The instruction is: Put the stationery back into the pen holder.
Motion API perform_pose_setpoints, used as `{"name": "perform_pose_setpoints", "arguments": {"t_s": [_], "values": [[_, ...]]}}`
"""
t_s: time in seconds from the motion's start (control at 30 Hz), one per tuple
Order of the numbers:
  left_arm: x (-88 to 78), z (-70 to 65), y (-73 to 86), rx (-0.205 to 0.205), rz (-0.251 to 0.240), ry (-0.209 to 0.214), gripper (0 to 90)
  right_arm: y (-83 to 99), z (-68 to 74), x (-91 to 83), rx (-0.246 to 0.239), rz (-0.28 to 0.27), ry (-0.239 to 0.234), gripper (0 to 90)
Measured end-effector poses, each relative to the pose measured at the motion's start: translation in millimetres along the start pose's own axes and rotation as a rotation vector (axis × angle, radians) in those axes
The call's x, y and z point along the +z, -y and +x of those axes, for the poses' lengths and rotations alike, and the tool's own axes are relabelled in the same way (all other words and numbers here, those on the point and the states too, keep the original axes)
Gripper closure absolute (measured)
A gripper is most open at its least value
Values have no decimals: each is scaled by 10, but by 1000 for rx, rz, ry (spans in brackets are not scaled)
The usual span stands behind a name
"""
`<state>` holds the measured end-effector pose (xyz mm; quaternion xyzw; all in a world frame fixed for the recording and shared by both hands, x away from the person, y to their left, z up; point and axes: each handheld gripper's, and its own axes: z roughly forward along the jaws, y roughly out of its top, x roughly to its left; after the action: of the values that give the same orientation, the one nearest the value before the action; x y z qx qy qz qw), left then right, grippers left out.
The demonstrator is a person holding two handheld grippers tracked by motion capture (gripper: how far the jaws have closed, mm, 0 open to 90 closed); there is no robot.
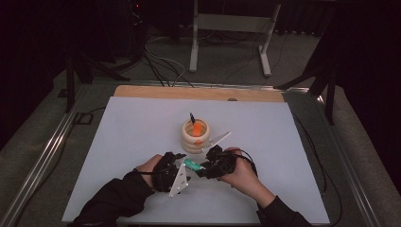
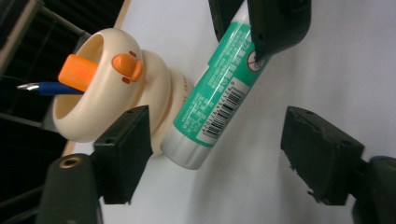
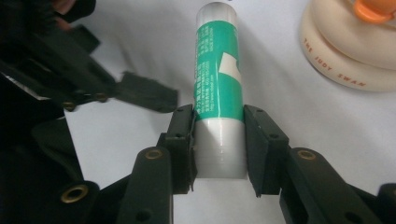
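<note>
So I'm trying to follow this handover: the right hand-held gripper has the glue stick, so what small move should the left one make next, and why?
Probably close the left hand-held gripper onto the free end of the green glue stick. Its jaws stand on either side of that end without touching it, while the right hand-held gripper clamps the white end, beside the cream pen holder.

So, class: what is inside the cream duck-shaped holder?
Inside the cream duck-shaped holder stand an orange piece and a blue pen with a metal tip poking out over the rim. Their lower ends and the holder's bottom are hidden by its wall.
</note>
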<state>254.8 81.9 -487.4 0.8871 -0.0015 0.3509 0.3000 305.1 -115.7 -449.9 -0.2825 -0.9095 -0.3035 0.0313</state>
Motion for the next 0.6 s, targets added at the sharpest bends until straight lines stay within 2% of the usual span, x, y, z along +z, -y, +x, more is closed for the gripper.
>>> {"name": "perform_pose_setpoints", "arguments": {"t_s": [0.07, 0.23, 0.27, 0.3, 0.33, 0.37, 0.4, 0.47, 0.5, 0.53, 0.6], "values": [[7, -4, 2, 1, 0, 6, 323, -8, -13, 7, 7, 3, -6, 652], [25, -23, -8, 26, -13, -8, 417, -36, -6, 29, 9, 21, -3, 652], [19, -19, -14, 47, -1, -12, 431, -44, -2, 35, 9, 22, -7, 652], [-19, 19, -29, 126, 58, -6, 451, -55, 4, 42, 10, 28, -10, 652], [4, -7, -28, 101, 26, -8, 463, -65, 10, 50, 3, 28, -8, 652], [4, -7, -28, 101, 26, -8, 470, -65, 10, 50, 3, 28, -8, 652], [-12, 1, -44, 150, 54, -8, 470, -76, 17, 56, 7, 32, -10, 652], [-3, -14, -47, 154, 46, -17, 519, -108, 35, 74, 3, 43, -10, 652], [-6, -13, -48, 174, 54, -16, 540, -117, 41, 78, 4, 45, -12, 652], [-2, -16, -47, 175, 51, -20, 562, -126, 44, 84, 0, 49, -9, 652], [0, -24, -43, 189, 55, -22, 570, -132, 48, 87, -5, 54, -5, 652]]}}
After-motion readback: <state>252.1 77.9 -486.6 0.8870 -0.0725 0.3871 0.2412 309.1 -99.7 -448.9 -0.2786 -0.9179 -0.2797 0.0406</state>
